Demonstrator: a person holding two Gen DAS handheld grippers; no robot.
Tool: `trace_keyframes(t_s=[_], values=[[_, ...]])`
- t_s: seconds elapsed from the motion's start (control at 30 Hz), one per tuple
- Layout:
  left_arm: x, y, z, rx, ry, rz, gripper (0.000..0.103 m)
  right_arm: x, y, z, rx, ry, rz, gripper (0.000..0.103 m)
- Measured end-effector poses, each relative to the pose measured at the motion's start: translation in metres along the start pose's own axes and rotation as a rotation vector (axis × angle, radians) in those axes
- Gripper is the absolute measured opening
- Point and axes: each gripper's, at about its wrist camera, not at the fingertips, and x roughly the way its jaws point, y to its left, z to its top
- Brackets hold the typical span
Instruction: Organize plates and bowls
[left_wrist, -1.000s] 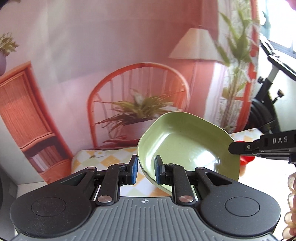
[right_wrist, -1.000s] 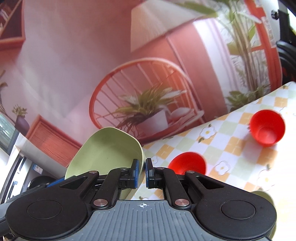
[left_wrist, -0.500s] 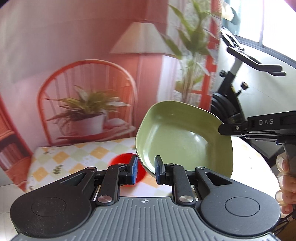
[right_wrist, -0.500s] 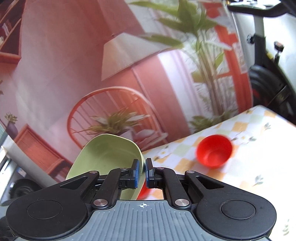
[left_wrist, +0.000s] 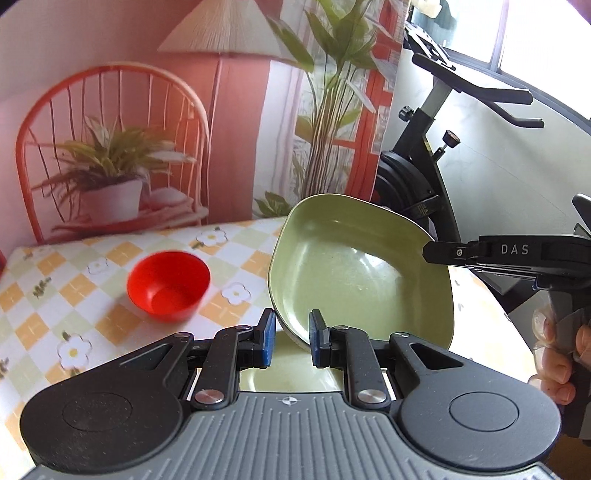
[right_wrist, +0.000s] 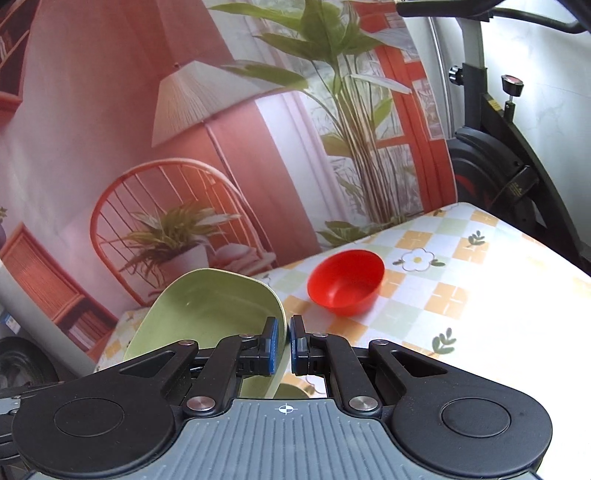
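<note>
The plate (left_wrist: 360, 273) hangs tilted above the table (left_wrist: 110, 310), its near rim between the fingers of the left gripper (left_wrist: 291, 341) and its far right rim at the tip of the right gripper (left_wrist: 436, 253), which comes in from the right with a hand (left_wrist: 557, 354) behind it. The bowl (left_wrist: 168, 284) sits upright on the table, left of the plate and apart from it; from the right wrist view it lies ahead and right of the right gripper (right_wrist: 284, 345), with the plate (right_wrist: 207, 314) to the left. Another plate (left_wrist: 284, 369) lies low on the table just under the raised one, behind the left gripper's fingers, and an exercise bike (left_wrist: 424, 177) stands beyond the table's far right edge.
</note>
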Motion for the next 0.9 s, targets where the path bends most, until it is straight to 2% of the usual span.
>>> trace_keyframes(t_s=[0.37,0.9], values=[[0.027,0.004,-0.041,-0.048,0.114,0.032,0.020,0.030,-0.003,-0.040,-0.116,0.000,-0.009,0.007],[0.041,0.007,-0.068,-0.094,0.212,0.018,0.021,0.062,-0.017,-0.056,-0.146,0.096,0.030,0.007]])
